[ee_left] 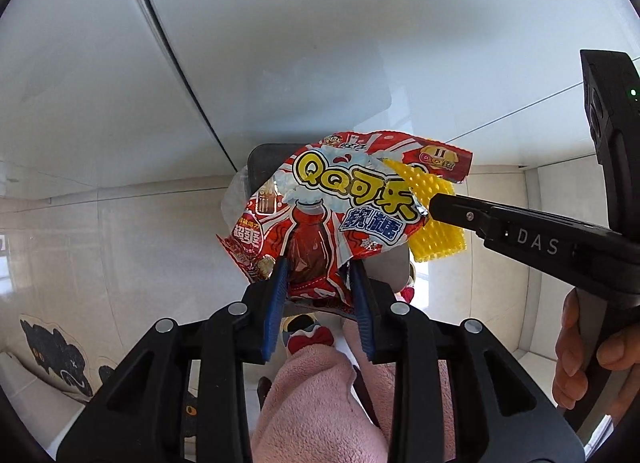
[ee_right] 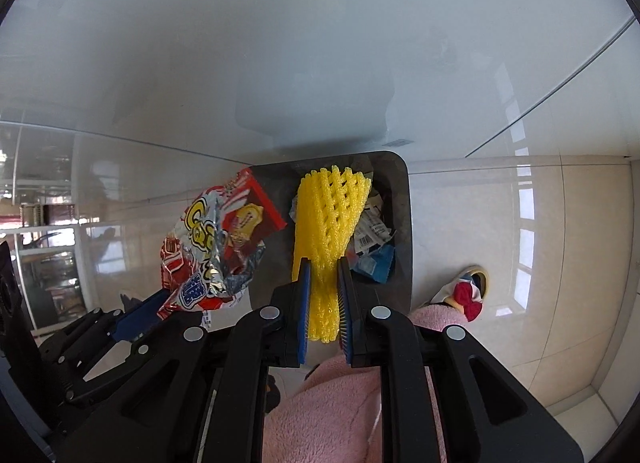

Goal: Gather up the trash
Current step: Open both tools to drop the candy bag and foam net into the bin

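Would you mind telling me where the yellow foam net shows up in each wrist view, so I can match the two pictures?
Left wrist view: the yellow foam net sits right of centre, partly behind the red candy wrapper, clamped by the right gripper that enters from the right.
Right wrist view: the yellow foam net is at centre, between the right gripper's fingers.
Shared landmark: the dark trash bin below both items.
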A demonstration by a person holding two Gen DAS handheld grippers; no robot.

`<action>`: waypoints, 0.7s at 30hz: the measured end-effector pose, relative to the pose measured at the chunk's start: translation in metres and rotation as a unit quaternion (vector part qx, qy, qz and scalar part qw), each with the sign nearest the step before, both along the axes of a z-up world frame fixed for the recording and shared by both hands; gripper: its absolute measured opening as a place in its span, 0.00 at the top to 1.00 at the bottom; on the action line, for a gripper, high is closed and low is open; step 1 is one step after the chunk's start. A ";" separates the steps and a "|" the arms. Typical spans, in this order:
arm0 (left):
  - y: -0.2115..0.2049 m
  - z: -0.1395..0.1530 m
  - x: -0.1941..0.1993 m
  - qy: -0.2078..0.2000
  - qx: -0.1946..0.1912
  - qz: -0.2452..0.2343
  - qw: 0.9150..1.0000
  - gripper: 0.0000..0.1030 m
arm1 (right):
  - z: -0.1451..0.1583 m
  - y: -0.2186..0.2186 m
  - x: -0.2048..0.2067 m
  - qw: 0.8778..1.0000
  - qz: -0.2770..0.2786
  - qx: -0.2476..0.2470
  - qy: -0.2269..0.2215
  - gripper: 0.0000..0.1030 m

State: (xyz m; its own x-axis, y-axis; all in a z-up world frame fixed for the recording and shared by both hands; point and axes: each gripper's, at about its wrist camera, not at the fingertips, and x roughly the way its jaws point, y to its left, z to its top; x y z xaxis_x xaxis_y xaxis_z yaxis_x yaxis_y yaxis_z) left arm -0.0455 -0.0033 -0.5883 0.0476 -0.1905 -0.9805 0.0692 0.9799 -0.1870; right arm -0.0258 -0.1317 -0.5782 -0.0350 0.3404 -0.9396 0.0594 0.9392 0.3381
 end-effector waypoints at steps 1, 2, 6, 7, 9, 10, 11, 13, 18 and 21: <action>0.004 0.001 0.000 0.000 -0.002 0.000 1.000 0.65 | -0.003 0.001 0.001 1.000 -0.001 -0.002 0.001 0.82; 0.006 0.002 -0.001 0.000 -0.002 0.000 1.000 0.61 | -0.003 0.001 0.002 1.000 -0.002 -0.003 0.002 0.78; 0.015 0.012 0.000 -0.002 -0.009 -0.005 1.000 0.46 | 0.003 0.000 0.002 1.000 -0.011 -0.001 -0.003 0.42; 0.015 0.015 0.000 -0.003 -0.009 -0.007 1.000 0.44 | 0.005 -0.001 0.002 1.000 -0.014 -0.002 -0.004 0.42; 0.019 0.026 -0.002 -0.004 -0.012 -0.007 1.000 0.35 | 0.011 -0.003 0.003 1.000 -0.022 -0.002 0.000 0.42; 0.020 0.031 -0.002 -0.005 -0.013 -0.006 1.000 0.32 | 0.014 -0.005 0.003 1.000 -0.023 -0.003 0.001 0.41; 0.020 0.039 -0.002 -0.007 -0.015 -0.006 1.000 0.28 | 0.021 -0.006 0.003 1.000 -0.023 -0.006 -0.001 0.41; 0.024 0.057 -0.005 -0.010 -0.016 -0.006 1.000 0.22 | 0.039 -0.008 0.002 1.000 -0.023 -0.010 -0.007 0.38; 0.034 0.124 -0.015 -0.034 -0.020 -0.013 0.999 0.11 | 0.111 -0.018 -0.007 0.998 -0.029 -0.021 -0.042 0.16; 0.038 0.174 -0.021 -0.062 -0.022 -0.019 0.998 0.08 | 0.165 -0.024 -0.016 0.996 -0.024 -0.036 -0.078 0.03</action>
